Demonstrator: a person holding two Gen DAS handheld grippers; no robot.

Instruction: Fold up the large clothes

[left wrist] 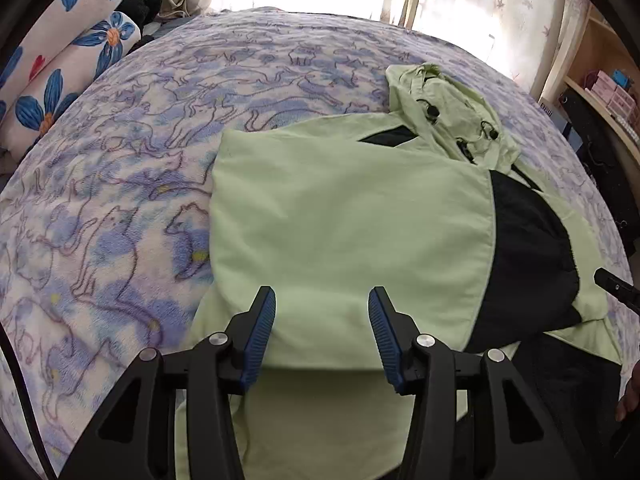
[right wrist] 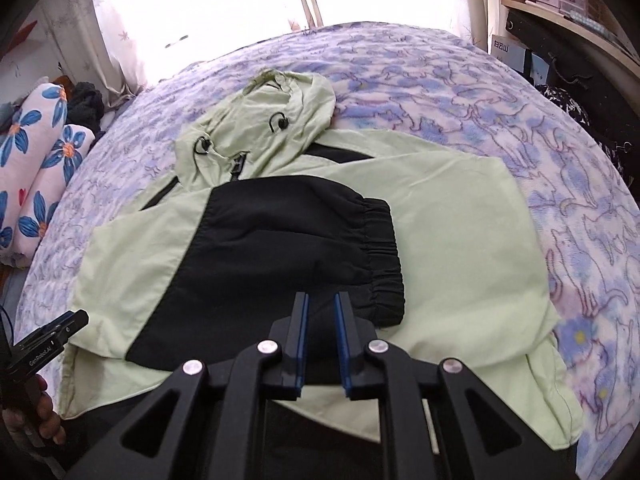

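- left gripper (left wrist: 322,300): black angular linkage arms, silver round screws, ribbed blue pads on the fingers
- right gripper (right wrist: 321,305): same black frame, blue-edged pads, silver screws
- white "GenRobot.AI" lettering on one black finger

Pale green jacket lying partly folded on a bed, seen from the left hand-held gripper

The left hand-held gripper (left wrist: 322,300) hangs above the near part of the jacket (left wrist: 344,232), its blue-padded jaws standing apart with only flat cloth showing in the gap and nothing pinched. A green panel of the jacket is folded across its middle; right of that panel lies a black sleeve (left wrist: 528,256), and beyond it the hood (left wrist: 444,108) sits crumpled with black cord toggles. The jacket rests on a bedspread (left wrist: 120,200) printed with blue and purple cats. Far left of the jacket lie flowered pillows (left wrist: 60,80); far right stands a wooden shelf (left wrist: 600,80). The tip of the other hand-held gripper (left wrist: 616,290) pokes in just right of the sleeve.
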